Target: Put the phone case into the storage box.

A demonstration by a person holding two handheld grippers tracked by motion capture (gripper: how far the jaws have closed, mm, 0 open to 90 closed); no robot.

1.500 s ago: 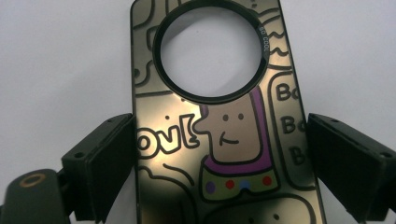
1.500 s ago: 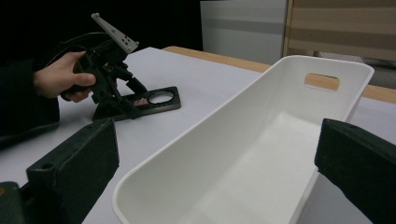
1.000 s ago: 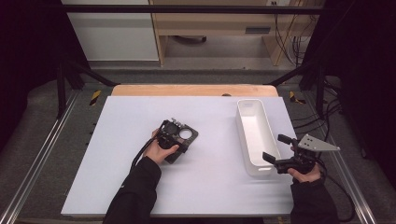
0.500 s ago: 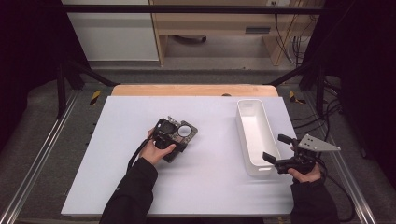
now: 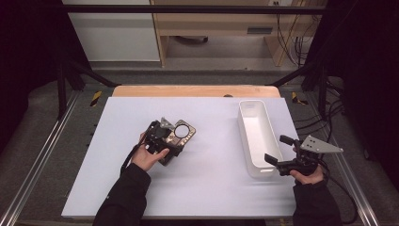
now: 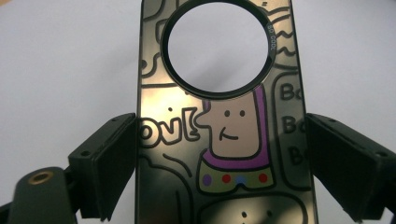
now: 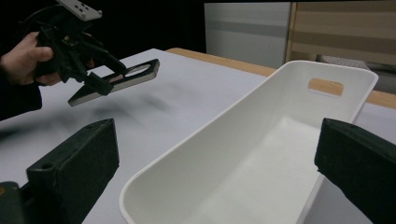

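A flat dark case (image 5: 182,132) with a cartoon drawing and a round hole (image 6: 218,51) is held at the table's middle left. My left gripper (image 5: 165,141) is shut on it, both pads pressing its long edges (image 6: 222,140). The right gripper view shows the case (image 7: 122,79) lifted off the table and tilted in the left gripper (image 7: 79,53). My right gripper (image 5: 276,149) is open at the near end of a white tray (image 5: 258,132). Its jaws straddle the tray's near corner (image 7: 224,172) without holding it.
The long white tray (image 7: 280,154) is empty and has a handle slot in its far end wall. The white table top (image 5: 211,188) ends at a wooden strip (image 5: 197,91) at the back. Metal rails run along both sides.
My left gripper has shifted and turned the case slightly, so its round hole shows more from above. The right gripper has stayed in place.
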